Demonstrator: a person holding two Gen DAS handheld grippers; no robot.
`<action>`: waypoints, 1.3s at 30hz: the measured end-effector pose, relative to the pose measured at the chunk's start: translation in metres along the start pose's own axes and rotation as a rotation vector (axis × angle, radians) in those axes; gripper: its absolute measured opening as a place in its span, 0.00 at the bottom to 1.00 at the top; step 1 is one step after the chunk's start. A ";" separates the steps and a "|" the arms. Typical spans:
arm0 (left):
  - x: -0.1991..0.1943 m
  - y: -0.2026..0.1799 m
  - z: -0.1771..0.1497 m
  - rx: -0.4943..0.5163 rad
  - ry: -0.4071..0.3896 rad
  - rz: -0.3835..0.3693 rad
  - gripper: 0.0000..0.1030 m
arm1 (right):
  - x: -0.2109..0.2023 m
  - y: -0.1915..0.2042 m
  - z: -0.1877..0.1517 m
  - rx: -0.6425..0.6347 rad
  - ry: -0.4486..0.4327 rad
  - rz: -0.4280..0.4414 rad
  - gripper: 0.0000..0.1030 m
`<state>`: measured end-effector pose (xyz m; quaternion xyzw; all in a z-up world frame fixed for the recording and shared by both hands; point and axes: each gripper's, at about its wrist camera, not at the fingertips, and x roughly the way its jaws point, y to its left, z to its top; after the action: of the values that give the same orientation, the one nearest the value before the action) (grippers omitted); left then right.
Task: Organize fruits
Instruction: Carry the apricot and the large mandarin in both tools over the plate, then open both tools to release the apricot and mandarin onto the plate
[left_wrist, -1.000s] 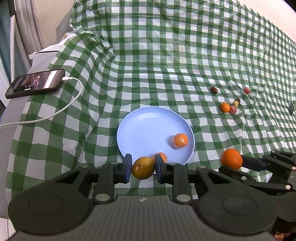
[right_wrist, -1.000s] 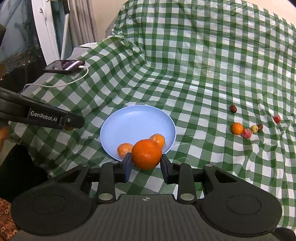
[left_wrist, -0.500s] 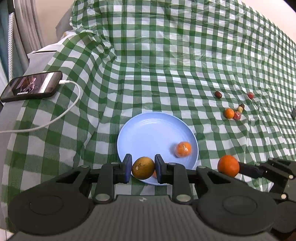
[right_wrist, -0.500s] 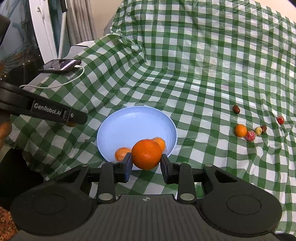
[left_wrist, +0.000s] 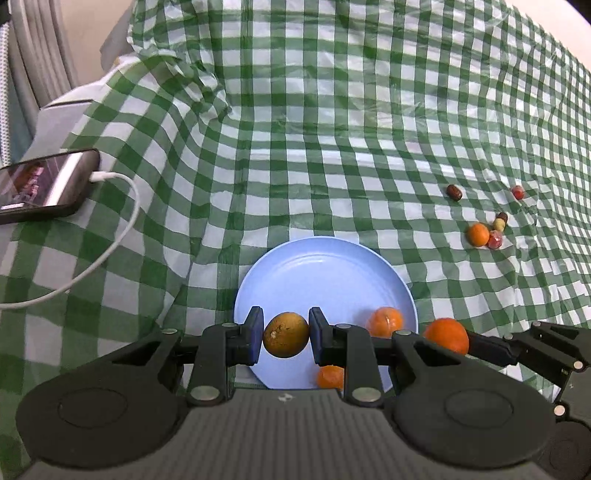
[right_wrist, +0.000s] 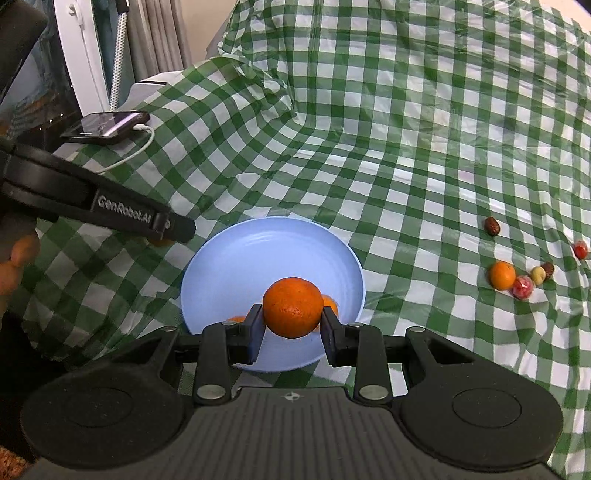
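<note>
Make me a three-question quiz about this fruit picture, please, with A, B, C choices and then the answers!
1. Where does the phone lie?
A. on the plate
B. at the cloth's left edge, plugged into a white cable
C. beside the small fruits

2. What colour is the plate?
A. light blue
B. red
C. yellow

3. What is the right claw doing?
A. hanging open with nothing in it
B. pinching the cable
C. gripping an orange

Answers:
1. B, the phone sits far left with the white cable in its end.
2. A, the plate is pale blue on the green checked cloth.
3. C, the orange is squeezed between both pads over the plate.
</note>
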<state>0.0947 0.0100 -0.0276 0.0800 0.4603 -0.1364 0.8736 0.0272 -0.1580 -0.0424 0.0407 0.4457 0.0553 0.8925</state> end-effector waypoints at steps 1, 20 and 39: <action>0.005 0.000 0.001 0.002 0.007 0.003 0.28 | 0.005 0.000 0.002 -0.001 0.005 0.001 0.33; 0.080 0.002 0.021 0.047 0.061 0.034 0.28 | 0.075 -0.006 0.015 -0.059 0.074 0.002 0.33; 0.008 0.006 -0.026 -0.007 0.054 0.016 1.00 | 0.013 -0.003 -0.011 -0.073 0.138 0.024 0.96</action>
<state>0.0803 0.0216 -0.0485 0.0842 0.4835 -0.1258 0.8622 0.0263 -0.1589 -0.0591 0.0096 0.5033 0.0848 0.8599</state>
